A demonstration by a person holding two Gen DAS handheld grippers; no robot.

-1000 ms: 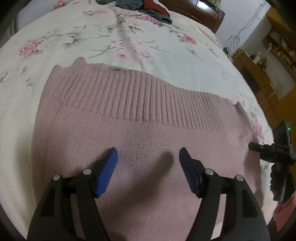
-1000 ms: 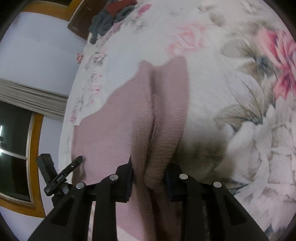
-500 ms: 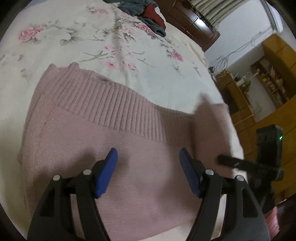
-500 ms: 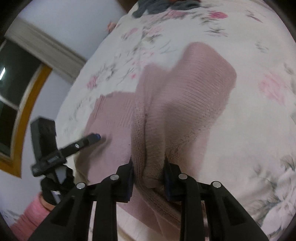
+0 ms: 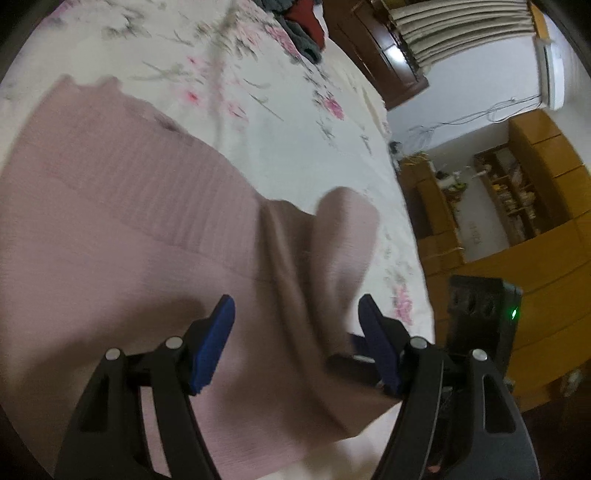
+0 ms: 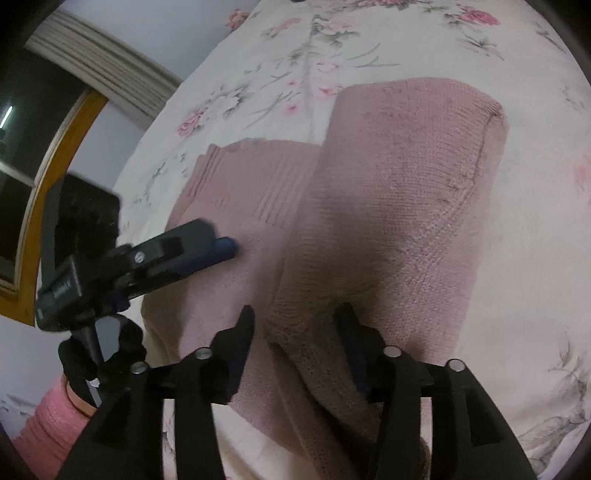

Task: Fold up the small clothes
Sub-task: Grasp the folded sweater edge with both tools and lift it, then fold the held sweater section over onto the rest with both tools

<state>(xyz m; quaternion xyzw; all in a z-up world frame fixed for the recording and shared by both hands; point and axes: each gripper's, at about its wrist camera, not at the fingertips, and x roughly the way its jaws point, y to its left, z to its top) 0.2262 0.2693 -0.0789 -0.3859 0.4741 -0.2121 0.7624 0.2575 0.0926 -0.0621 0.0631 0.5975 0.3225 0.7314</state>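
My left gripper [image 5: 297,341] is spread wide, its blue pads [image 5: 216,345] hovering over the pink knitted sweater [image 5: 122,236] with nothing between them. My right gripper [image 6: 295,334] has its jaws parted too; a bunched fold of the sweater lies in the gap between the fingers, and I cannot tell whether either pad touches the knit. In the right wrist view my left gripper reaches in from the left, its tip over the flat part of the sweater just below the ribbed hem [image 6: 255,177]. One side of the sweater is folded over the body as a thick flap [image 6: 402,192]. The sweater lies on a cream bedspread [image 6: 517,295] printed with pink flowers. At the far end of the bed sits a pile of dark and red clothes [image 5: 301,22], beside a dark wooden headboard [image 5: 373,51]
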